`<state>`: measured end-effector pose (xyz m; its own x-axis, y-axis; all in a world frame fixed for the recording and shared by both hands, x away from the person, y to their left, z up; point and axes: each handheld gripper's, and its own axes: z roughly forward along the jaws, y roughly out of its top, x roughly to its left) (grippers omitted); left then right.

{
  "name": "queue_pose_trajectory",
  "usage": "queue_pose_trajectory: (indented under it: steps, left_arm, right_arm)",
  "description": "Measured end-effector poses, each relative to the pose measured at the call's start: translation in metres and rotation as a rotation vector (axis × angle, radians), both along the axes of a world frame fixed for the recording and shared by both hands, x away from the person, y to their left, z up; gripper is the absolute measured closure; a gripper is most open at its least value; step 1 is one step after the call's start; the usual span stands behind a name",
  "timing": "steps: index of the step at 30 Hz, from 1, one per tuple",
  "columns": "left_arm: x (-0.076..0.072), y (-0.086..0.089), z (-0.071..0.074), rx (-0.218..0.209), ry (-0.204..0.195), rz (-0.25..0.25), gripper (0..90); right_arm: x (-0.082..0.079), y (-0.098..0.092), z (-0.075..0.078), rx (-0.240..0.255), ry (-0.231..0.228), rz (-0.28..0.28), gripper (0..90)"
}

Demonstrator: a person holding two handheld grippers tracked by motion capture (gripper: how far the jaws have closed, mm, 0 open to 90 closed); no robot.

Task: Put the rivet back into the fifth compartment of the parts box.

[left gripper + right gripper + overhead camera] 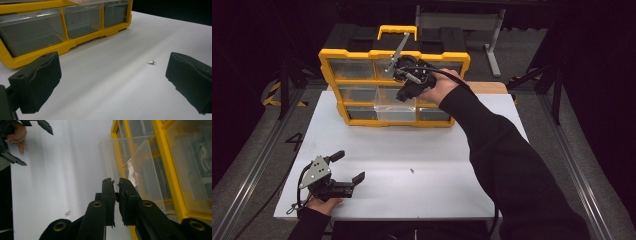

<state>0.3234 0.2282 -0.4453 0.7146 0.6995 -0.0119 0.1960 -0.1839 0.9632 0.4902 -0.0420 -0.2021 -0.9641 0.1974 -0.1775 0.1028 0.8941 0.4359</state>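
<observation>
Here the right gripper (115, 185), fingers shut on nothing, hovers by the organiser's (357, 53) pulled-out clear drawer (140, 170), seemingly empty.

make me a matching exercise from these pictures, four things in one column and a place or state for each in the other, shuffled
Column one:
1. left gripper
2. right gripper
3. small silver screw
4. yellow plastic organiser with clear drawers

Column two:
A. lies loose on the white table, near its middle
B. stands at the far edge of the table, one middle drawer pulled out
C. jaws wide apart, near the table's front left corner
D. jaws shut with nothing seen between them, in front of the pulled-out drawer

Pairs: 1-C, 2-D, 3-A, 4-B
</observation>
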Motion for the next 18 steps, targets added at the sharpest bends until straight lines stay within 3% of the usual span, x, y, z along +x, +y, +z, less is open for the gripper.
queue_pose_trajectory:
  steps: [7, 18]
  left_arm:
    - [0.000, 0.000, 0.000, -0.005, -0.002, 0.003, 1.1]
    - [0.000, 0.001, 0.000, -0.013, -0.002, 0.002, 1.1]
  right_arm:
    - [0.019, 0.005, -0.002, -0.007, 0.003, -0.039, 83.0]
    - [0.039, 0.015, -0.027, -0.034, 0.005, -0.054, 83.1]
